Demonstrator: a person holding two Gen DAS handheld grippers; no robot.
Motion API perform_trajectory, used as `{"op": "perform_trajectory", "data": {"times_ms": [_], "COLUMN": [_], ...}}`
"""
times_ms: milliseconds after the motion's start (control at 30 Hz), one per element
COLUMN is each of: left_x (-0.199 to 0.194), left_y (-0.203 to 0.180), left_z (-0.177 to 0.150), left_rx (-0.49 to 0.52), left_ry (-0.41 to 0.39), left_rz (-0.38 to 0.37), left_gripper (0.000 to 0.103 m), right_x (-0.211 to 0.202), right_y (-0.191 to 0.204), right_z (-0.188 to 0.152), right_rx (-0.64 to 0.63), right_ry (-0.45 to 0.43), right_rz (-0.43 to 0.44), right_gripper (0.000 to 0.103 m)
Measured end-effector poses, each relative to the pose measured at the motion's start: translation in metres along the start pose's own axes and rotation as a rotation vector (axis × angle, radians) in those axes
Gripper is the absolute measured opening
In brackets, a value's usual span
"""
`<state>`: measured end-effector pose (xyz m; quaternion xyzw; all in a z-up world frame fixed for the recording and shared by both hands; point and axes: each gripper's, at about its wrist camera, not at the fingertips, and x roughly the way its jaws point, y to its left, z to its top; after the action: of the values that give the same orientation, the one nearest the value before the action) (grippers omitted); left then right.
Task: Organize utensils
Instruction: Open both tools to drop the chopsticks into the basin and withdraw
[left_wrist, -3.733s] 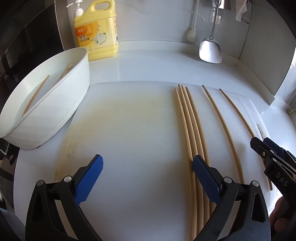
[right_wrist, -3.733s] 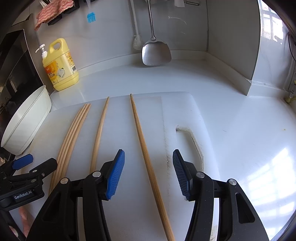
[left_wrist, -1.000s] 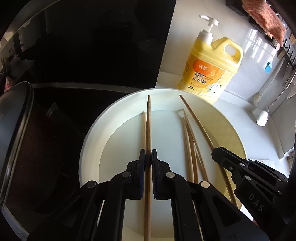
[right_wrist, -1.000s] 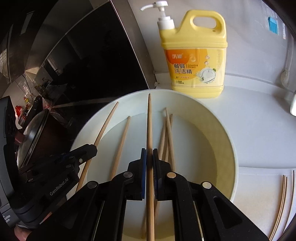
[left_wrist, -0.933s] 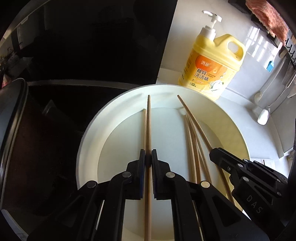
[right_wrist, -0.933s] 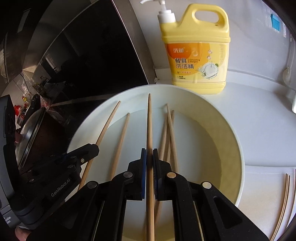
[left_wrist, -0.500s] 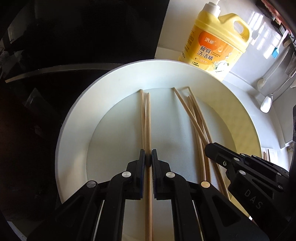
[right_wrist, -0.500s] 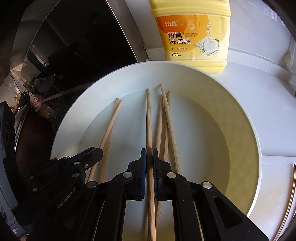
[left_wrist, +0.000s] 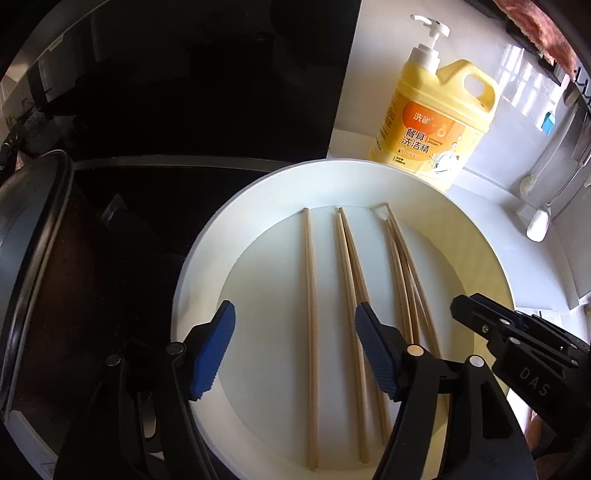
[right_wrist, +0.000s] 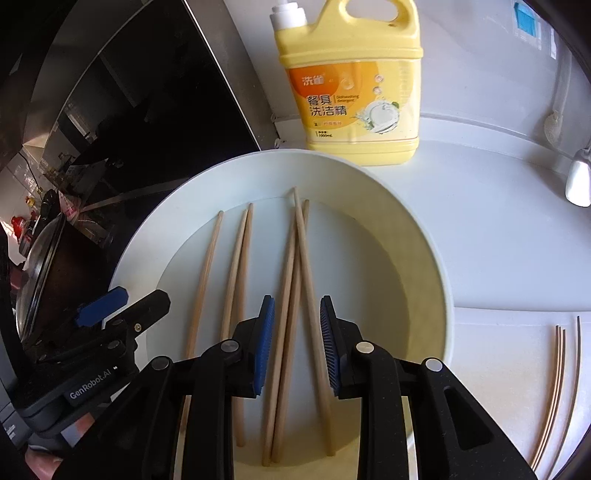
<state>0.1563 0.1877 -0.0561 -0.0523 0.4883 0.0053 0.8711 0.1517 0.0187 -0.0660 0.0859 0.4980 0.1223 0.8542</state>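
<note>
Several wooden chopsticks (left_wrist: 347, 280) lie flat in the white bowl (left_wrist: 480, 266). My left gripper (left_wrist: 293, 349) hovers over the bowl's left half, its jaws opening wide. One loose chopstick (left_wrist: 310, 314) lies on the bowl floor below the gap, touching neither pad. My right gripper (right_wrist: 297, 343) hangs over the bowl (right_wrist: 413, 280) with its jaws opening to a narrow gap. Under that gap lies a crossed bundle of chopsticks (right_wrist: 295, 266), free of the pads. Each gripper shows at the edge of the other's view. More chopsticks (right_wrist: 557, 384) rest on the cutting board.
A yellow detergent bottle (right_wrist: 362, 92) stands just behind the bowl. A black cooktop (left_wrist: 147, 110) and a pot lid (left_wrist: 29, 240) lie to the left. The white cutting board (right_wrist: 498, 369) is on the right, on the white counter.
Both grippers were shut on one chopstick each over the bowl. Both have since opened and let go, and those chopsticks now lie in the bowl with the others.
</note>
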Motion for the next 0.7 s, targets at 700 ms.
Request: {"op": "perform_trajectory", "data": {"times_ms": [700], "left_x": [-0.085], "left_y": [-0.101], "left_z": [-0.075], "left_rx": [-0.013], "left_ry": [-0.036], "left_rz": [0.056], "left_gripper": [0.091], "right_x": [-0.116], "right_y": [-0.087], "right_z": [-0.079], "right_rx": [-0.059], "right_ry": [-0.088], "right_rz": [0.018], "right_gripper": [0.049]}}
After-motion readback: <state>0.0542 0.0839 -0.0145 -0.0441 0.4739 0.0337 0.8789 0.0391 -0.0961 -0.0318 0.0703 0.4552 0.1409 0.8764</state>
